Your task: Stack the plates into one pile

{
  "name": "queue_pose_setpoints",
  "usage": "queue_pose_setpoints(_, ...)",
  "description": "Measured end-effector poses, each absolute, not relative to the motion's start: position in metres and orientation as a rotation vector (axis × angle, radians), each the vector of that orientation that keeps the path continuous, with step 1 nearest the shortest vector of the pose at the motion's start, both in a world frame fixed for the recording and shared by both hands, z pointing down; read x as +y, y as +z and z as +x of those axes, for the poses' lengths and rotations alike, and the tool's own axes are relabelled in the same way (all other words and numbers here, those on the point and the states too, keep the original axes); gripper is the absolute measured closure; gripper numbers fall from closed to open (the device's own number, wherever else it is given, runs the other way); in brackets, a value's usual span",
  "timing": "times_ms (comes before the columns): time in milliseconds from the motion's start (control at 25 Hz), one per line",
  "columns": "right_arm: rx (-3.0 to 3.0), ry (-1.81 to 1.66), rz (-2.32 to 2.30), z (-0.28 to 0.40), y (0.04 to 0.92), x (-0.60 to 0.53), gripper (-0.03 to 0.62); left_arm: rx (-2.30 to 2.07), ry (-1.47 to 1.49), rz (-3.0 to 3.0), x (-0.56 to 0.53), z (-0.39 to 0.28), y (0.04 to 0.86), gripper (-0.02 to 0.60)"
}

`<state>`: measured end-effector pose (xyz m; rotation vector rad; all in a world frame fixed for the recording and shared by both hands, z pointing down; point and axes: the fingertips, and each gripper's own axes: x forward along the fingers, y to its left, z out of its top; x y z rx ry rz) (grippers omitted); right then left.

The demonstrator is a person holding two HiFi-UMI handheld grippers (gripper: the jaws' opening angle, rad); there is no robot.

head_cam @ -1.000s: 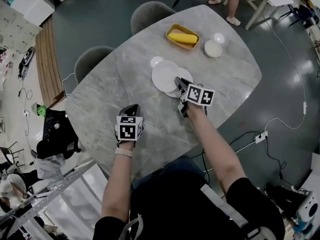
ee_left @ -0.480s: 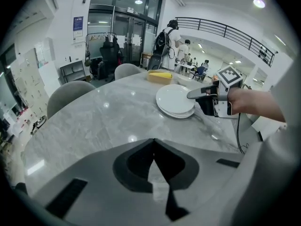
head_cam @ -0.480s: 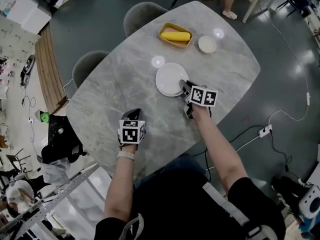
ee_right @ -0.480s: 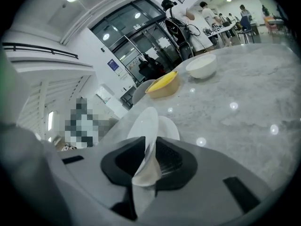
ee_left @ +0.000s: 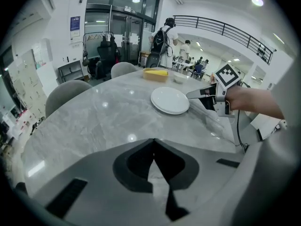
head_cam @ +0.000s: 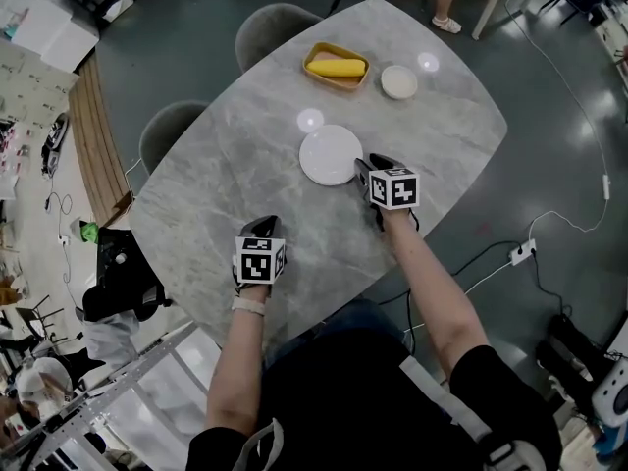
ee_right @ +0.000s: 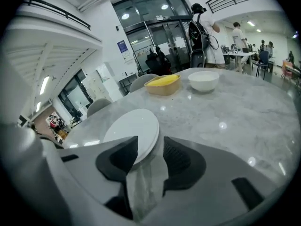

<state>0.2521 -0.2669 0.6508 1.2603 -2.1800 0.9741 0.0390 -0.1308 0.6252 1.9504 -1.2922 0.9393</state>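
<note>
Okay, glossy white round plates (head_cam: pixel 331 155) sit in one pile on the veined grey marble table (head_cam: pixel 226 165). My right gripper (ee_right: pixel 150 142) jaws have just been opening and are now apart. The pile's rim is at the gap, partly hidden behind one jaw, pads off it. My left gripper (ee_left: pixel 153 142) jaws are together, empty, well apart from the pile. Only the right gripper view shows the doubled rim.

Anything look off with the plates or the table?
Nothing stands out. The plates lie as one flat pile on the table, none askew. The right tongs have just been opening, with the pile's rim ahead of them, ungripped. The bowl and yellow tray sit upright.
</note>
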Motion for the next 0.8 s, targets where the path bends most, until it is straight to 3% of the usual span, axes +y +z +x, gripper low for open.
queue_pose_setpoints(480, -2.179, 0.999, 1.225, 0.225, 0.661, -0.263, 0.411, -1.342, 0.918, 1.899, -0.101, 0.020, 0.620, 0.574)
queue_pose_setpoints(800, -2.174, 0.790, 1.301, 0.217, 0.631, -0.247, 0.413, -1.377, 0.869, 1.938, -0.092, -0.004, 0.602, 0.574)
